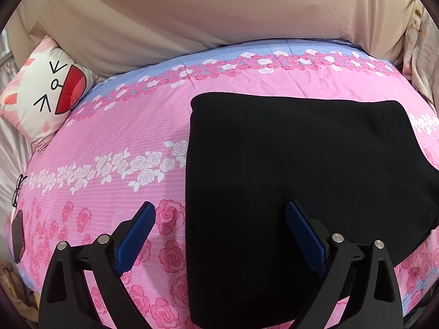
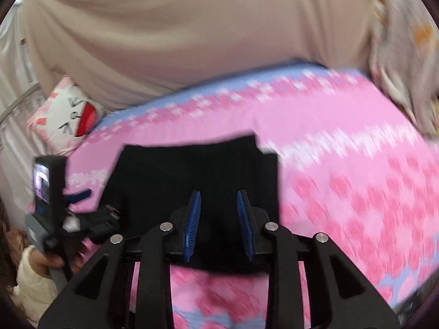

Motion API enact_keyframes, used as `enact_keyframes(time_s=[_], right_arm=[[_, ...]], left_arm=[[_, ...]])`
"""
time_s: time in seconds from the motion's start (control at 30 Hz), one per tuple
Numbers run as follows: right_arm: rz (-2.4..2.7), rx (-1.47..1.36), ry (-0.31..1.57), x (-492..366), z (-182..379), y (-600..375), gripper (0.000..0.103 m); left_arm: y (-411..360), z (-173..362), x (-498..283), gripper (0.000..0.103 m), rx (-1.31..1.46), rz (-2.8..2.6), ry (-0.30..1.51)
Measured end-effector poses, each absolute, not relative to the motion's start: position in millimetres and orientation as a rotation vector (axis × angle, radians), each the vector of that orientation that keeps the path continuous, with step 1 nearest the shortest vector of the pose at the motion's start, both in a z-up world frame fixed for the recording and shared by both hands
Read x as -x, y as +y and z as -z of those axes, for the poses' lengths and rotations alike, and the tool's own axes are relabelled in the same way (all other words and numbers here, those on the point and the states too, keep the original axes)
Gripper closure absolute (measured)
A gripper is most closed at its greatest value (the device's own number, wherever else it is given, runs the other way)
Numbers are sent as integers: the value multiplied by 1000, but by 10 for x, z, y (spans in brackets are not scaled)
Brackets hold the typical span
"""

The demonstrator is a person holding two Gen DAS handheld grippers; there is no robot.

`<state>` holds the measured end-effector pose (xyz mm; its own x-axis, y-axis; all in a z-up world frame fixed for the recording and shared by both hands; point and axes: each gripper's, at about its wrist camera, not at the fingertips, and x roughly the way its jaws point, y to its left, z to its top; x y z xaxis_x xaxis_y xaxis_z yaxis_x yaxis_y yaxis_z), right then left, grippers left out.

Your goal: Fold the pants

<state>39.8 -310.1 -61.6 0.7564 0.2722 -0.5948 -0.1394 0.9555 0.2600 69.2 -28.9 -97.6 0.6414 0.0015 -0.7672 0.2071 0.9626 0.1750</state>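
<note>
The black pants (image 1: 296, 186) lie folded into a flat rectangle on the pink rose-print bedspread (image 1: 115, 126). My left gripper (image 1: 219, 211) is open and empty above the pants' left edge: one finger over the bedspread, the other over the black cloth. In the blurred right wrist view the pants (image 2: 170, 175) lie ahead. My right gripper (image 2: 219, 194) hovers over their near edge with the jaws a little apart and nothing between them. The left gripper (image 2: 82, 194), held in a hand, shows at the left.
A white cat-face cushion (image 1: 41, 93) lies at the bed's far left corner. A beige cover (image 1: 219, 19) rises behind the bed. Glasses (image 1: 18, 189) and a dark phone (image 1: 17, 235) lie at the left edge. Pale bedding (image 2: 403, 63) is bunched at the far right.
</note>
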Motion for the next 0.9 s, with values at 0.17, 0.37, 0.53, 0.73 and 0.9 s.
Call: enact_keyframes(time_s=[0.17,0.37,0.53,0.73,0.9], right_arm=[[-305,-99,681,-1108,588,-2552,73],[-216,-112,897,-2008,1279,-2702,83],[-103,-298,816,-1608,1105,-3299,94],[-176,-115,854,-931,1216,-3113,91],[-55,-195,782,-621,1105,-3403,85]], left_arm=[[-283,986,-684,8,-263,112,864],[-275,1010,-697,5,-266,120,864],[-244,1032,-725,5,-243,137,875],[-235,1038,-730,5,-233,146,874],[-231,1036,-742,5,-228,149,880]])
